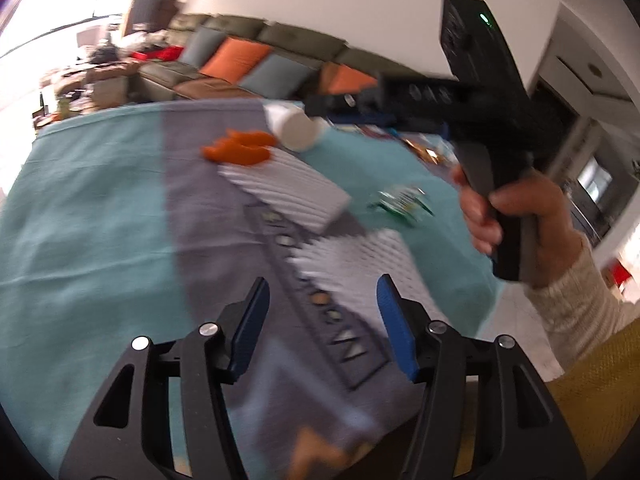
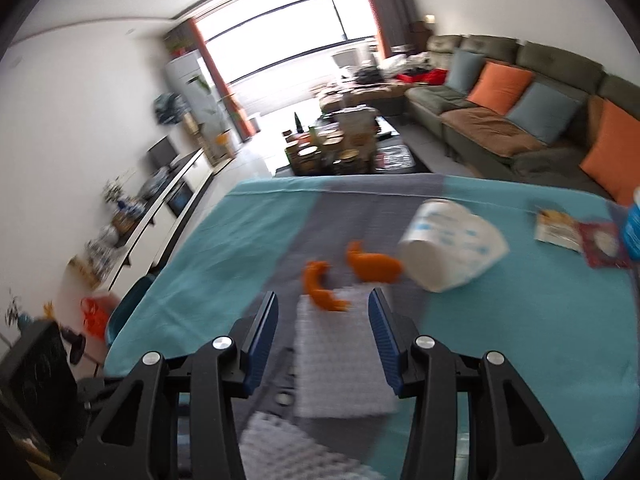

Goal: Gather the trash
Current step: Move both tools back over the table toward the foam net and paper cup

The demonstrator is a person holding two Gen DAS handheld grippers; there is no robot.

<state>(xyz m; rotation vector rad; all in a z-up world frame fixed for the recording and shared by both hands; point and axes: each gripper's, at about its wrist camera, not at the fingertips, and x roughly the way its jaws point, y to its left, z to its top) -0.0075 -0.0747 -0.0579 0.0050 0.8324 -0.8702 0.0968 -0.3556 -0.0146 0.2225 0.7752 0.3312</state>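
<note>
Left gripper (image 1: 320,308): jaws parted, nothing between the pads, above the tablecloth (image 1: 92,208). Right gripper (image 2: 323,330): parted, empty. Beyond it, two white ridged sheets (image 2: 336,356), orange peel (image 2: 374,266) and a toilet paper roll (image 2: 448,248). Far right: wrappers (image 2: 560,230). Only the left view shows a crumpled green wrapper (image 1: 402,202), blurred, and the person's hand (image 1: 520,220).

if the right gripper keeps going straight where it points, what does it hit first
Most likely the near white textured foam sheet lying flat between its open jaws, then the curled orange peel piece on the sheet's far edge; blur makes depth uncertain.
</note>
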